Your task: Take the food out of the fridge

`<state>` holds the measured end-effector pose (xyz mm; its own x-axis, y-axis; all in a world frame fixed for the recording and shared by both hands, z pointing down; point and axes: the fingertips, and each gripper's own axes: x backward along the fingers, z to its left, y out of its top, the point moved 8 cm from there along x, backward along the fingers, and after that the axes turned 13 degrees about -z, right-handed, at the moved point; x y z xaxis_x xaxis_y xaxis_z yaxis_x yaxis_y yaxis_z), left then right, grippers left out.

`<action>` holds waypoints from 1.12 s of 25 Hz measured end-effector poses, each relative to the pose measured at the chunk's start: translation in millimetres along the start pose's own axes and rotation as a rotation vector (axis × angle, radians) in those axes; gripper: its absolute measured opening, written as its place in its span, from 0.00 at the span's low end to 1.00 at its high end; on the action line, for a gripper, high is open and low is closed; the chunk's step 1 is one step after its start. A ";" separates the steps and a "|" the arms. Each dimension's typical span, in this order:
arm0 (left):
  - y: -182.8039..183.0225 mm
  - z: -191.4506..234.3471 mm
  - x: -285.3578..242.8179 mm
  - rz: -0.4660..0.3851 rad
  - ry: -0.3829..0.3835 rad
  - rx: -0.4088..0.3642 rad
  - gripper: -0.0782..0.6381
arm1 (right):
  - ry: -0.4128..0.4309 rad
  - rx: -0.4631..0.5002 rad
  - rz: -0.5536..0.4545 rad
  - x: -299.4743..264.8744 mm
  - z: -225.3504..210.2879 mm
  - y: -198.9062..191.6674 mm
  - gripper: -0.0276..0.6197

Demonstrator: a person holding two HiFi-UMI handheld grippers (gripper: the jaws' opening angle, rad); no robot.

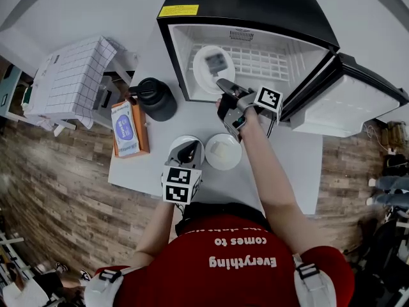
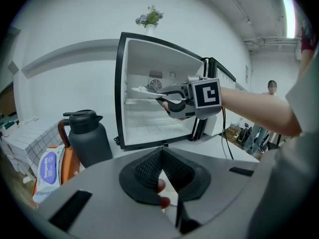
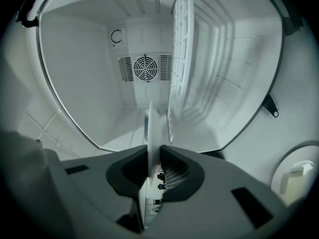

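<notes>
Right gripper: clamped on the rim of a white plate, which runs edge-on between its pads.
Held plate: inside the open fridge, at the left of the white interior. It carries a grey square of food. It is not clear whether it rests on anything.
Wire shelf: just beside the held plate, to its right in the head view.
Fridge door: swung wide to the right.
Left gripper: jaws meet at their tips and nothing reaches out past them. It hangs over a second plate on the white table.
Third plate: just beside the second, carrying a pale block.
Black jug: on the table, left of the fridge.
Wipes pack: near the jug, lying on an orange box.
</notes>
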<state>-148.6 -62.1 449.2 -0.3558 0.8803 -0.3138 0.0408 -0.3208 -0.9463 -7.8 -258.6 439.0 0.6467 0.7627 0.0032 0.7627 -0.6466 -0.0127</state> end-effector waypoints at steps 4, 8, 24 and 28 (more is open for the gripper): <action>-0.8 -2.1 -0.1 0.004 -0.002 -0.004 0.12 | 0.019 0.003 0.013 10.2 4.1 -3.7 0.12; -0.3 -3.7 1.3 0.003 -0.004 -0.007 0.12 | 0.032 0.026 0.020 21.1 6.6 -4.9 0.12; -8.2 0.6 3.4 0.020 0.009 0.000 0.12 | 0.101 0.040 0.111 93.4 -3.7 -22.8 0.12; -7.5 1.7 4.2 0.017 0.011 0.000 0.12 | 0.107 0.027 0.118 113.6 -6.7 -29.4 0.12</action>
<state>-152.0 -56.6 455.2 -0.3451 0.8784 -0.3305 0.0464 -0.3357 -0.9408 43.4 -153.1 446.5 0.7297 0.6754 0.1067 0.6821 -0.7298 -0.0460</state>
